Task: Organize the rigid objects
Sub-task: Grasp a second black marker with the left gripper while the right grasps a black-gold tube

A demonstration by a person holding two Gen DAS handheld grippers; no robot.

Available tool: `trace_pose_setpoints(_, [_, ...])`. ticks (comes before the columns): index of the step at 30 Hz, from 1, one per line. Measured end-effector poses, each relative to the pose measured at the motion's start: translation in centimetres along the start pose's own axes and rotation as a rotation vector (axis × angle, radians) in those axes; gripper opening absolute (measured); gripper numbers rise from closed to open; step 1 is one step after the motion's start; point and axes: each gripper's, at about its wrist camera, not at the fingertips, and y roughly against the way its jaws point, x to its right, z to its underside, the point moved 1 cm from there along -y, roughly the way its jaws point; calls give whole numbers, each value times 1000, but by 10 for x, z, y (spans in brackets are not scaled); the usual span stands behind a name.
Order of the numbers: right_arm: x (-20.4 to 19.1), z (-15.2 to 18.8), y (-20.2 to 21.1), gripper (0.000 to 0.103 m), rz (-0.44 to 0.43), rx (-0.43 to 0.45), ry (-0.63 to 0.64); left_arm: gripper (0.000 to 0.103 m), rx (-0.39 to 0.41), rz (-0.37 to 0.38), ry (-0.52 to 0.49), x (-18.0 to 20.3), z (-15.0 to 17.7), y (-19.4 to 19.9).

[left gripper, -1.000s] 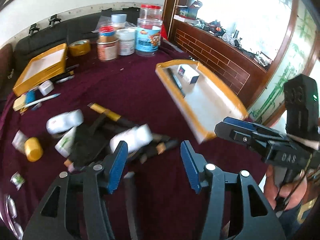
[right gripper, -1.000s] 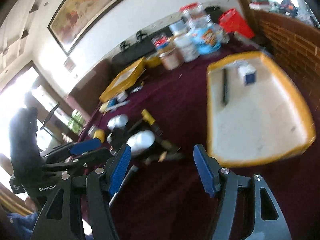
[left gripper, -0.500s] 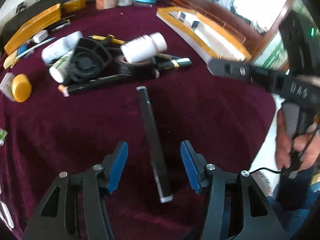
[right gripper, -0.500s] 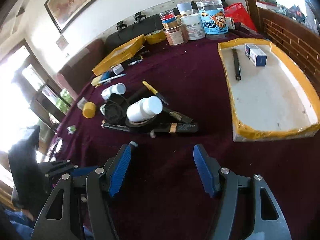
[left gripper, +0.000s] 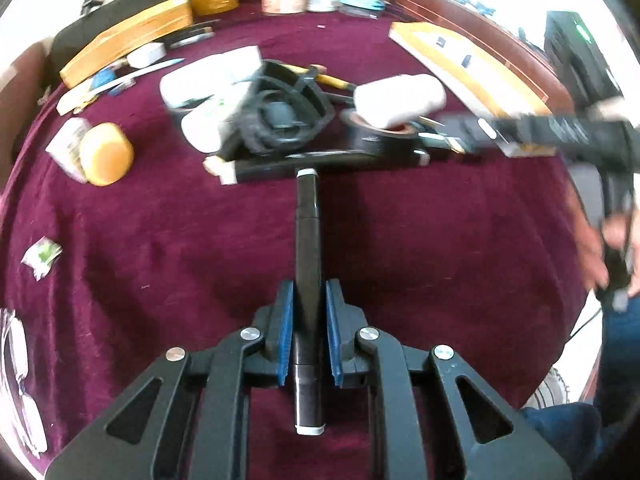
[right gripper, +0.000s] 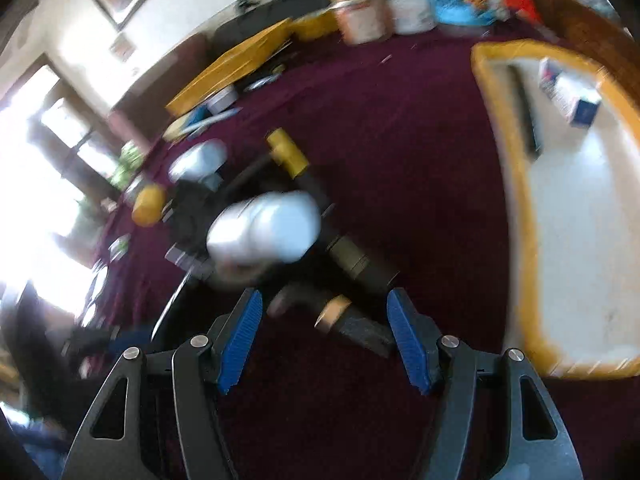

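My left gripper (left gripper: 307,300) is shut on a long black pen-like stick (left gripper: 307,240) that lies on the maroon cloth and points away from me. Beyond its tip lies a pile: a black fan (left gripper: 280,116), a tape roll (left gripper: 384,136), white bottles (left gripper: 400,98) and black markers (left gripper: 320,164). My right gripper (right gripper: 324,332) is open and empty, low over the near end of the pile, with a white bottle (right gripper: 272,232) and black markers (right gripper: 356,324) just ahead of its fingers. It also shows in the left wrist view (left gripper: 560,136), blurred.
A yellow-rimmed white tray (right gripper: 532,280) at the right holds a black pen (right gripper: 524,116) and a small box (right gripper: 568,96). A second yellow tray (left gripper: 128,48), jars (right gripper: 404,4) and tape stand at the back. A yellow-capped bottle (left gripper: 100,156) lies at left.
My left gripper has moved forward over the black stick and closed on it. My right gripper has swung in low toward the pile, still open.
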Motion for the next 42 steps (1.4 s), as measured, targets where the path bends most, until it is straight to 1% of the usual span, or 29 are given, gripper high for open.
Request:
trace_pose_setpoints(2, [-15,22,-5,61,-85,-81,43,14,3,4,19,-8,4,2])
trace_pose_setpoints(3, [-22,30,-2,61,-78,-68,82,14,1,4,25,-12,4,3])
trace_pose_setpoints(4, [-28,38,0,61,-91,-80,109,14,-2,7,32,-16,3,2])
trace_pose_setpoints(5, [-32,45,1,61,-129,-103,116,14,-4,16,36,-18,3,2])
trace_pose_setpoints(6, [-34,49,5,60,-149,-96,117,14,-5,21,33,-18,3,2])
trace_pose_setpoints(7, [-34,48,9,60,-124,-67,127,14,-5,17,27,-17,3,2])
trace_pose_setpoints(9, [-31,40,14,60,2,-11,165,14,3,2,11,-19,-5,-6])
trace_pose_setpoints(10, [-25,35,12,60,27,-17,142,14,5,-4,7,-18,-6,-7])
trace_pose_setpoints(13, [-19,30,4,60,-10,-38,66,14,9,2,10,-21,-10,-9])
trace_pose_setpoints(15, [-23,31,0,60,29,-34,72,14,19,16,13,-24,-10,-9])
trace_pose_setpoints(17, [-21,28,5,60,84,-15,86,14,34,27,6,-26,-10,-9])
trace_pose_setpoints(21, [-11,6,15,60,103,42,69,14,55,43,-14,-27,-9,-9])
trace_pose_setpoints(23, [-4,-5,6,60,70,46,28,14,58,49,-16,-28,-9,-9])
trace_pose_setpoints(25, [1,-9,-6,60,16,20,-33,14,62,57,-14,-29,-10,-9])
trace_pose_setpoints(26, [0,-8,-11,61,-3,7,-39,14,63,60,-12,-29,-9,-9])
trace_pose_setpoints(28, [-14,1,-15,61,17,3,18,14,68,72,-7,-31,-8,-8])
trace_pose_setpoints(29, [-21,6,-17,61,11,-19,49,14,70,79,-4,-32,-8,-8])
trace_pose_setpoints(31, [-38,20,-17,61,-42,-78,100,14,72,87,-1,-33,-7,-8])
trace_pose_setpoints(33, [-56,38,-12,61,-72,-131,166,14,72,88,-7,-33,-8,-8])
trace_pose_setpoints(35, [-66,50,-6,61,-91,-166,223,14,73,91,-10,-32,-8,-8])
trace_pose_setpoints(37, [-75,59,2,61,-105,-173,288,14,74,97,-9,-33,-8,-8])
trace_pose_setpoints(38, [-77,59,5,61,-81,-155,314,14,74,99,-11,-34,-8,-8])
trace_pose_setpoints(39, [-78,58,5,61,-36,-138,335,14,74,100,-10,-35,-7,-8])
trace_pose_setpoints(41, [-81,56,-1,61,1,-146,367,13,76,97,-14,-34,-7,-8])
trace_pose_setpoints(42, [-85,55,-7,59,18,-150,386,13,76,93,-19,-33,-7,-8])
